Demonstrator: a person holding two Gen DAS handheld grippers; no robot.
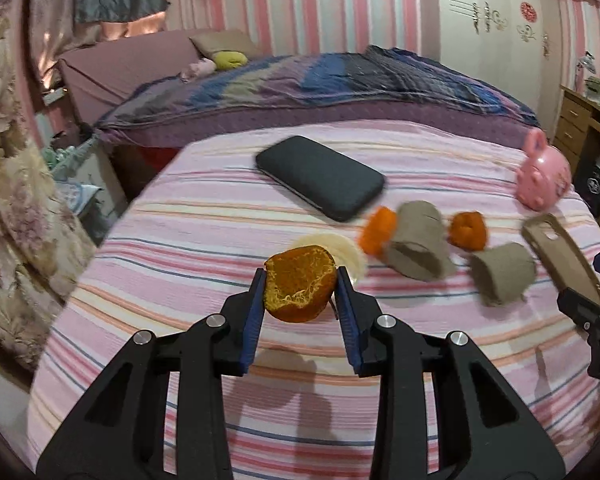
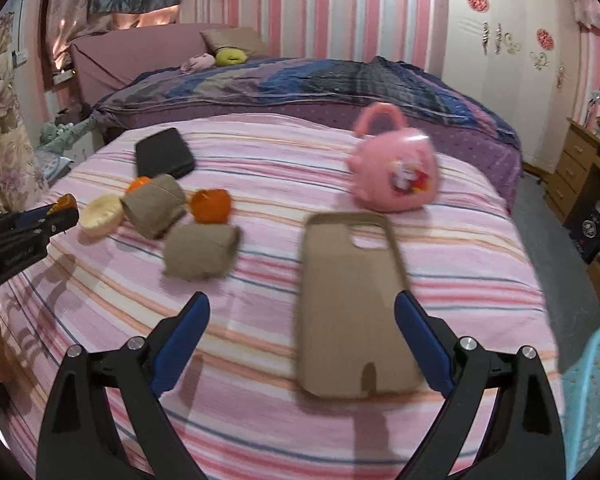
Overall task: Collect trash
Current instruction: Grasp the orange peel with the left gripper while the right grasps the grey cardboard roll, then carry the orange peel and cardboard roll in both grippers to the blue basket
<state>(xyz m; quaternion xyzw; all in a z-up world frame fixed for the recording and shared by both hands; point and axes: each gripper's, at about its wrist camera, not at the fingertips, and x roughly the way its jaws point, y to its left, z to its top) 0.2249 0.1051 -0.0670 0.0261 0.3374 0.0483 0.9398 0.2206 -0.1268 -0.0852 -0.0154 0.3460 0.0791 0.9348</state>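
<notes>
My left gripper is shut on an orange peel and holds it above the striped bedspread; it also shows at the left of the right wrist view. More trash lies on the bed: a pale peel, two other orange peels, and two brown cardboard tubes. My right gripper is open and empty, its jaws wide apart above the near end of a tan phone case.
A black phone lies at the back of the bedspread. A pink toy handbag stands at the right. A light blue plastic basket is at the lower right, off the bed. A wooden dresser stands by the right wall.
</notes>
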